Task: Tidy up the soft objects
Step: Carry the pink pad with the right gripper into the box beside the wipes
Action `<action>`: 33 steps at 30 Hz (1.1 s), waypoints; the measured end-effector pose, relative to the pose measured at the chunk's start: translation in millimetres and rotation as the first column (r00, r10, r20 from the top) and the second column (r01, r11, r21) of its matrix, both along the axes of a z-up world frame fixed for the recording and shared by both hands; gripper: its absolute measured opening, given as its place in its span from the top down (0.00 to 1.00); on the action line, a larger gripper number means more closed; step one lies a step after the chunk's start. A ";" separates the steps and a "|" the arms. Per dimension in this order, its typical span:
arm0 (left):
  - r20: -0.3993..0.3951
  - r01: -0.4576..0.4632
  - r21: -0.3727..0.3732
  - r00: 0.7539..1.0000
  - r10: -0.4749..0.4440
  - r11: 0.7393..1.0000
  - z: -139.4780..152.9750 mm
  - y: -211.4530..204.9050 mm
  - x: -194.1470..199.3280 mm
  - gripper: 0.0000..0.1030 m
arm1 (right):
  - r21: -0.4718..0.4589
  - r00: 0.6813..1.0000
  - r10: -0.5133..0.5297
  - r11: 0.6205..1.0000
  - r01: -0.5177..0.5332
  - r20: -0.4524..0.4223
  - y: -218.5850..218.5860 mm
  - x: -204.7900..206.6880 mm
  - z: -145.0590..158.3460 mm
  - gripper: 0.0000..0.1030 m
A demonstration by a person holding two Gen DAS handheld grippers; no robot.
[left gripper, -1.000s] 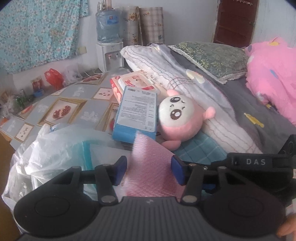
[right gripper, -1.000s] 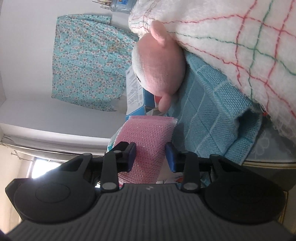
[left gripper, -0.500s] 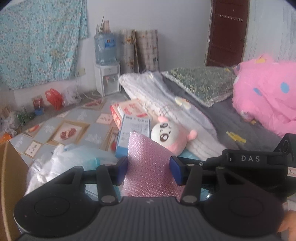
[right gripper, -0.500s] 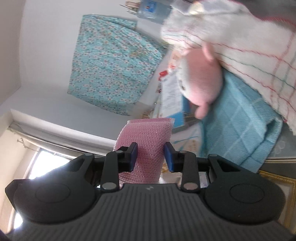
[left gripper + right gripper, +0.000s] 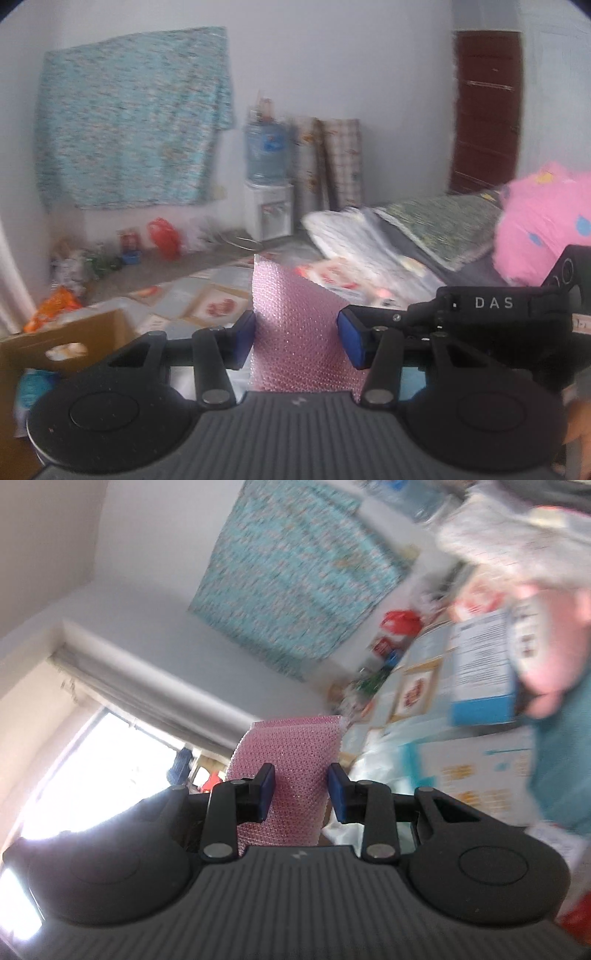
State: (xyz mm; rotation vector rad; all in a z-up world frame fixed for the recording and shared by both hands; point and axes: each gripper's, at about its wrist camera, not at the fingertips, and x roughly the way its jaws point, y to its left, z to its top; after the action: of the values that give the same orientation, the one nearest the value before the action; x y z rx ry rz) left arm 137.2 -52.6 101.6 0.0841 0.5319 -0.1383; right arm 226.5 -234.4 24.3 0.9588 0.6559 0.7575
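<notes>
both grippers clamped — left gripper (image 5: 297,338) angled a bit down, right gripper (image 5: 301,793) rolled sideways, roughly level

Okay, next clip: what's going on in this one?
A person holds a gripper in each hand, and both are clamped on the same pink bubble-textured sheet. The left gripper grips one part, the right gripper another, with the sheet held up in the air between them. Behind it are a bed with a white blanket and a big pink plush, boxes, and an open cardboard box lower left. The views are blurred.
</notes>
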 end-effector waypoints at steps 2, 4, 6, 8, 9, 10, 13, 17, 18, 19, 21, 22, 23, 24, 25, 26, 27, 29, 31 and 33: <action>0.010 -0.054 0.014 0.998 0.054 0.998 8.5 21.0 -2.9 0.52 | -0.005 0.998 0.068 0.998 -0.068 -0.003 26.3 11.1 11.1 0.70; 0.011 -0.108 0.024 0.994 0.108 0.994 15.2 42.7 -4.3 0.52 | -0.020 0.991 0.131 0.991 -0.131 -0.006 54.4 21.9 22.0 0.71; 0.002 -0.166 0.028 0.986 0.166 0.986 20.7 69.2 -3.7 0.52 | -0.050 0.980 0.198 0.979 -0.199 -0.015 88.1 35.5 32.4 0.71; -0.021 -0.232 0.033 0.972 0.232 0.972 22.8 98.3 1.7 0.52 | -0.096 0.964 0.266 0.959 -0.267 -0.026 127.0 49.0 42.2 0.71; -0.036 -0.258 0.029 0.965 0.259 0.966 23.4 112.0 4.7 0.52 | -0.113 0.955 0.294 0.948 -0.297 -0.040 144.4 56.2 44.7 0.71; -0.056 -0.285 0.024 0.957 0.286 0.958 22.7 126.9 9.1 0.52 | -0.128 0.944 0.323 0.936 -0.329 -0.063 163.7 65.4 45.4 0.72; -0.139 -0.355 -0.012 0.926 0.350 0.935 13.5 173.4 29.7 0.53 | -0.174 0.918 0.375 0.903 -0.394 -0.129 214.4 86.5 42.4 0.72; -0.254 -0.423 -0.064 0.883 0.396 0.904 -10.2 228.8 62.8 0.53 | -0.228 0.885 0.401 0.862 -0.452 -0.237 273.4 115.2 27.4 0.72; -0.278 -0.435 -0.075 0.873 0.400 0.897 -16.2 241.7 71.4 0.53 | -0.248 0.881 0.401 0.853 -0.459 -0.250 286.6 119.4 24.6 0.72; -0.297 -0.446 -0.087 0.865 0.404 0.891 -23.0 251.9 71.9 0.53 | -0.277 0.878 0.402 0.840 -0.466 -0.258 299.8 123.8 23.3 0.72; -0.340 -0.469 -0.115 0.847 0.409 0.876 -34.1 276.9 81.9 0.53 | -0.325 0.874 0.400 0.817 -0.476 -0.275 322.1 133.6 19.7 0.72; -0.358 -0.480 -0.123 0.838 0.413 0.868 -40.7 287.1 84.5 0.53 | -0.351 0.872 0.402 0.802 -0.483 -0.280 333.7 137.2 18.7 0.72; -0.376 -0.490 -0.129 0.829 0.415 0.862 -45.5 295.6 88.4 0.53 | -0.378 0.870 0.403 0.787 -0.488 -0.284 345.0 140.0 17.9 0.72; -0.392 -0.500 -0.136 0.820 0.417 0.855 -51.8 303.8 90.4 0.53 | -0.402 0.871 0.400 0.775 -0.488 -0.287 353.9 145.1 14.8 0.72; -0.409 -0.511 -0.139 0.810 0.420 0.848 -58.2 311.8 94.4 0.53 | -0.433 0.871 0.400 0.757 -0.489 -0.285 363.6 147.0 14.2 0.72; -0.424 -0.520 -0.137 0.800 0.424 0.843 -63.4 317.2 97.9 0.53 | -0.462 0.873 0.398 0.742 -0.487 -0.281 372.4 149.5 12.4 0.72; -0.445 -0.529 -0.137 0.789 0.425 0.838 -69.8 322.9 103.1 0.53 | -0.479 0.874 0.395 0.732 -0.485 -0.282 378.9 157.2 5.4 0.72; -0.476 -0.545 -0.140 0.769 0.426 0.827 -82.5 330.0 105.8 0.51 | -0.503 0.876 0.384 0.717 -0.482 -0.290 389.8 162.4 -0.5 0.72; -0.508 -0.555 -0.136 0.750 0.423 0.821 -95.4 334.6 114.3 0.48 | -0.523 0.876 0.375 0.702 -0.483 -0.305 396.4 168.8 -9.9 0.72; -0.532 -0.572 -0.126 0.728 0.431 0.810 -105.1 339.2 115.7 0.48 | -0.534 0.875 0.366 0.693 -0.484 -0.318 399.8 171.9 -18.1 0.72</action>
State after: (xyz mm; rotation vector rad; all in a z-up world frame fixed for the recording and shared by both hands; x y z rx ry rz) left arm 253.0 286.6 -3.5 -0.3952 1.0152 0.3216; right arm 398.4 165.4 6.2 0.2737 1.2347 0.7941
